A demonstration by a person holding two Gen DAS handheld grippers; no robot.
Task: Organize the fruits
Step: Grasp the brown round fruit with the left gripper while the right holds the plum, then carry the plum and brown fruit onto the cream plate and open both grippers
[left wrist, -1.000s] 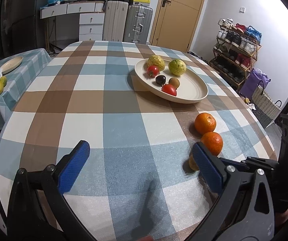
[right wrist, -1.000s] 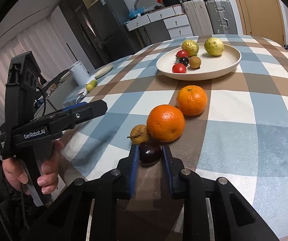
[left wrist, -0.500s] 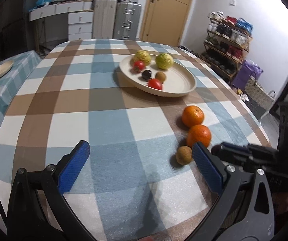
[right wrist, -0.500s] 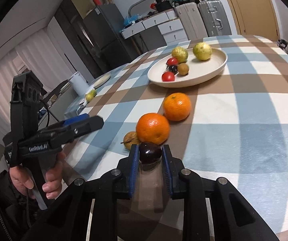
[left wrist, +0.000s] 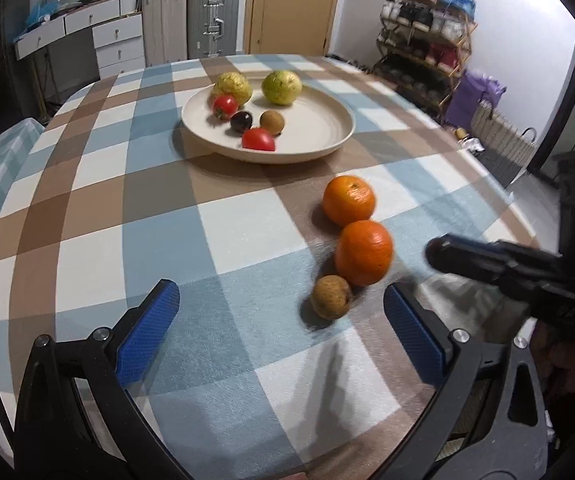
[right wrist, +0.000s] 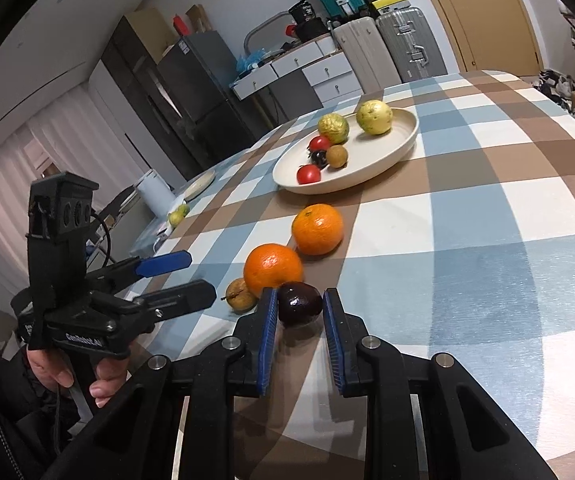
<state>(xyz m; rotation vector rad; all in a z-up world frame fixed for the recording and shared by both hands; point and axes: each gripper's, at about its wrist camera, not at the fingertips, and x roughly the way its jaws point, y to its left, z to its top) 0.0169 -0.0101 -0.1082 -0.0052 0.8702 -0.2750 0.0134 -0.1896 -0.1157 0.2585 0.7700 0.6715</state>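
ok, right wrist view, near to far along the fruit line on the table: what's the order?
dark fruit in the right tool → small brown fruit → near orange → far orange → plate of fruit.

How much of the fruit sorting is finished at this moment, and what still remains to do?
Done: six fruits already lie on the plate. In hand: the right gripper is shut on a dark plum, not yet at the plate. The left gripper is open and empty. Left: two oranges and a small brown fruit still sit on the tablecloth.
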